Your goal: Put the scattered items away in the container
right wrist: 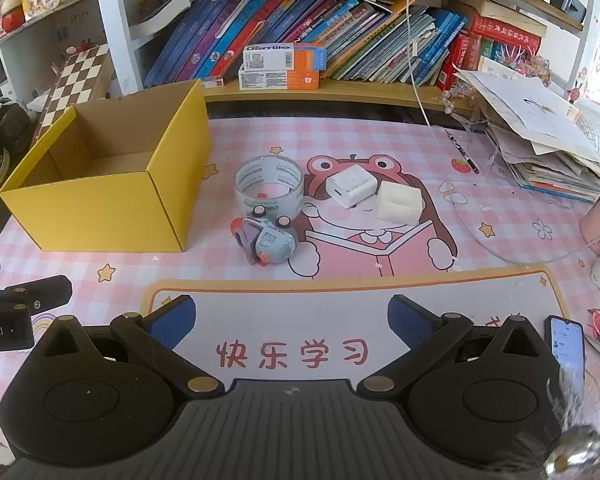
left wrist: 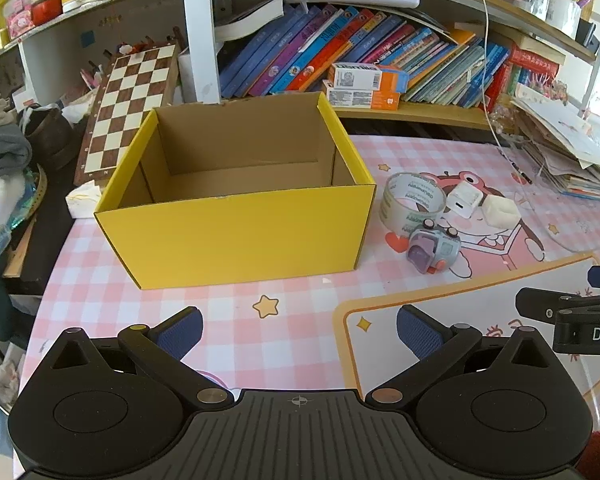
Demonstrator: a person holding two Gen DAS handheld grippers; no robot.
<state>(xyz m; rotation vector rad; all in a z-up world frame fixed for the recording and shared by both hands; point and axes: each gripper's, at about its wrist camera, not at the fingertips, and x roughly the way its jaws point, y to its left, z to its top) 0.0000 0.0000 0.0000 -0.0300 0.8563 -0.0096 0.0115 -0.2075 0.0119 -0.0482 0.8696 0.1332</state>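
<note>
An open yellow cardboard box [left wrist: 236, 224] [right wrist: 96, 208] stands empty on the pink mat. To its right lie a clear tape roll [left wrist: 412, 200] [right wrist: 269, 184], a grey-purple toy car [left wrist: 434, 248] [right wrist: 266, 242], a white charger cube [left wrist: 465, 199] [right wrist: 350, 188] and a white block [left wrist: 500, 210] [right wrist: 399, 202]. My left gripper [left wrist: 300, 330] is open and empty, in front of the box. My right gripper [right wrist: 292, 320] is open and empty, in front of the toy car.
A bookshelf [right wrist: 340, 88] with books and orange-white cartons [right wrist: 284, 66] runs along the back. A chessboard [left wrist: 132, 108] leans at the left. Stacked papers [right wrist: 548, 148] sit at the right. A phone [right wrist: 568, 344] lies near my right gripper. A white cable [right wrist: 420, 100] hangs down.
</note>
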